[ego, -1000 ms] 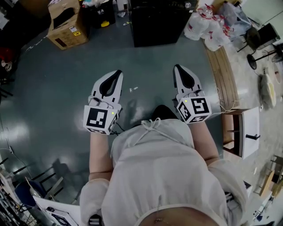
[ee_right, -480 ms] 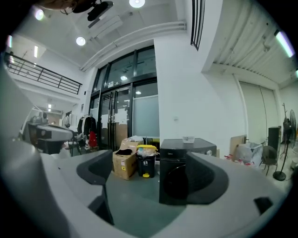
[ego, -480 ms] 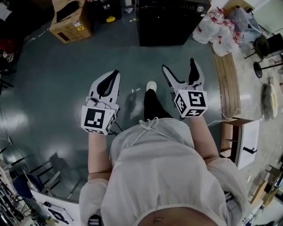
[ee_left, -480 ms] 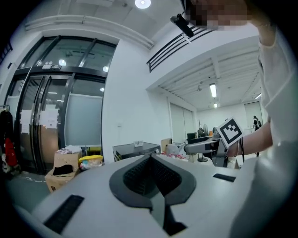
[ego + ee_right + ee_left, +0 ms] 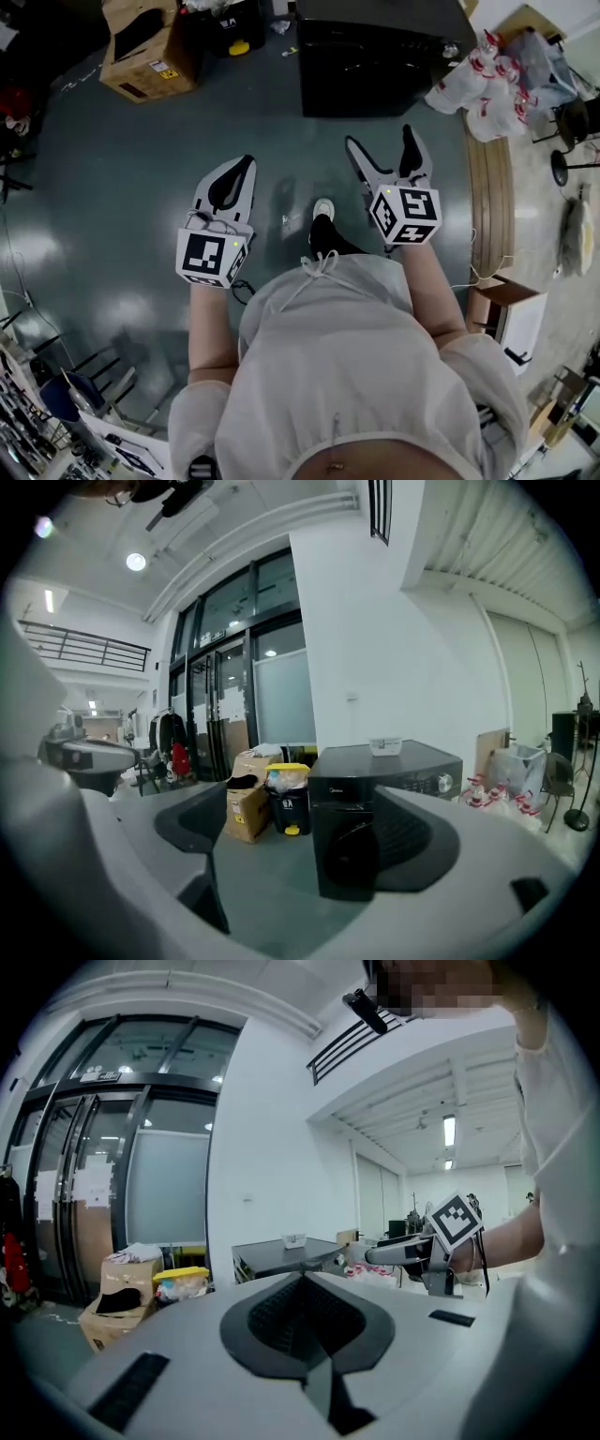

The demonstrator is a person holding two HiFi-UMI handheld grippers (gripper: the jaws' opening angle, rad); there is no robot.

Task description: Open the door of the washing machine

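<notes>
Washing machine [image 5: 375, 56]: black, front-loading, stood on the floor [image 5: 112, 187] ahead of the right tool [image 5: 380, 139], well apart from it, no contact. In the right gripper view the washing machine [image 5: 375, 817] sat within the gap of the right tool [image 5: 295, 855], closer to the right-hand jaw. Its round door looked shut, though it was dim.

Right tool: jaws had just been opening and stood wide apart, nothing held between them.

Left tool [image 5: 247, 162]: jaws together, empty, level with the right tool and offset to the left of the machine. Its own view showed the left tool [image 5: 305, 1274] with tips meeting.

Containers:
- cardboard box [image 5: 141, 52], open top, dark item inside; it stood left of the machine
- black bin with yellow rim [image 5: 289, 803], between the box and the machine, filled with a pale bag
- small white tray [image 5: 384, 745] on the machine's top, contents not readable
- white plastic bags [image 5: 478, 80], bunched just right of the machine
</notes>
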